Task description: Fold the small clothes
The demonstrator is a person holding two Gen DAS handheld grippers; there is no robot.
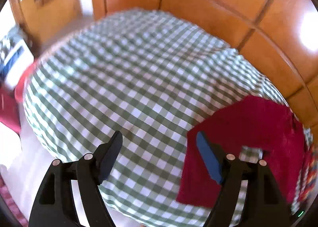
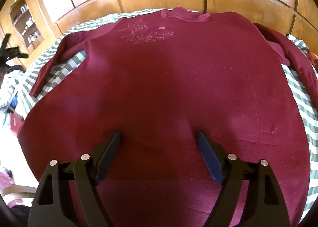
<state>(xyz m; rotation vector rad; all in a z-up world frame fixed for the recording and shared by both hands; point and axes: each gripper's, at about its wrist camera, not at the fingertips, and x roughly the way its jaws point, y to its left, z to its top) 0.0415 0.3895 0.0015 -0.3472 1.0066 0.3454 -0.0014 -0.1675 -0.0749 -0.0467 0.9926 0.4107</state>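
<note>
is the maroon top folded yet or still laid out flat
Spread flat, not folded. In the right wrist view the maroon top lies front up on the checked cloth, collar away from the camera, both sleeves out to the sides.

Left black two-finger gripper (image 1: 159, 137): jaws spread wide, nothing between them, hovering, angled down. One finger black, other with blue pad (image 1: 208, 159). Right black two-finger gripper (image 2: 159, 137): jaws equally wide apart, empty, pointing forward and down. Blue pad (image 2: 208, 159) on right-side finger, dark textured pad (image 2: 108, 157) opposite.
</note>
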